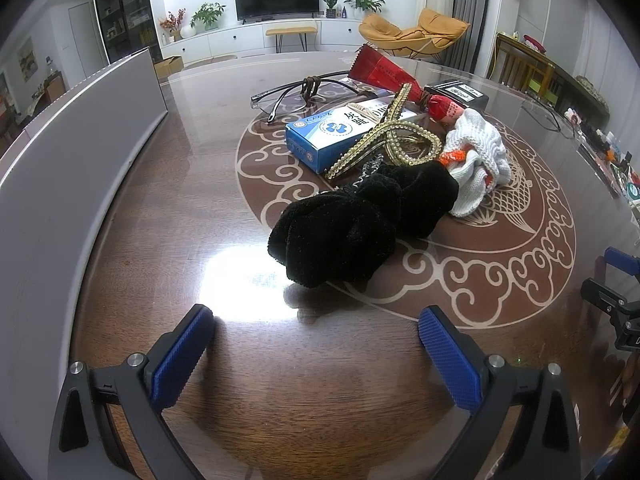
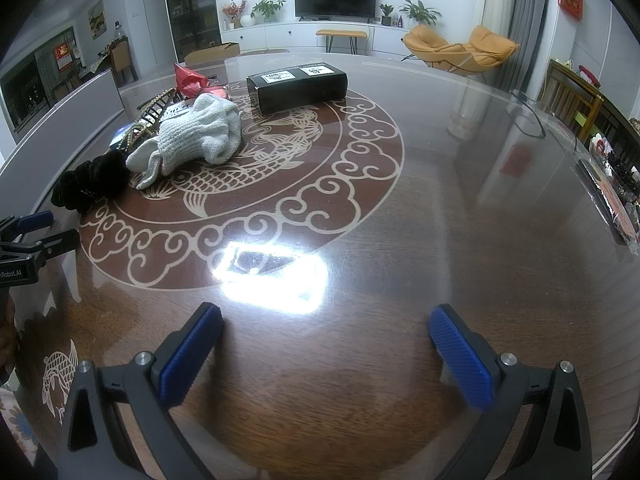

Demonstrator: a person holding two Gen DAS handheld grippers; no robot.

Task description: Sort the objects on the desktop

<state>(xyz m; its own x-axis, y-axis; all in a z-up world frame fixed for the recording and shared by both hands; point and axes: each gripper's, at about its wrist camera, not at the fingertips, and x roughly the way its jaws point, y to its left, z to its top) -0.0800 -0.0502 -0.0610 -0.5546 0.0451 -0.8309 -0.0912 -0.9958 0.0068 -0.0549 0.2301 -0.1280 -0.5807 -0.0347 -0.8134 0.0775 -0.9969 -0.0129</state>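
**Both grippers hang open over a cluttered table**

Nearest the lens, the left gripper hovers with its blue pads spread wide and nothing between them, above a glossy brown table inlaid with a fish medallion. The right gripper is likewise released and empty over bare wood.

The unsorted pile sits on the medallion. Only the left wrist view lays it out: a black velvet pouch at the medallion's near edge, a beaded gold hair clip propped on a blue-and-white carton behind it, a white knit glove to the right, with spectacles and a red wrapper on the far side.

The right wrist view shows the glove's full bulk and a black box at the medallion's far rim, plus a packet well off it at the table's right edge. A grey panel stands beyond the medallion's left.
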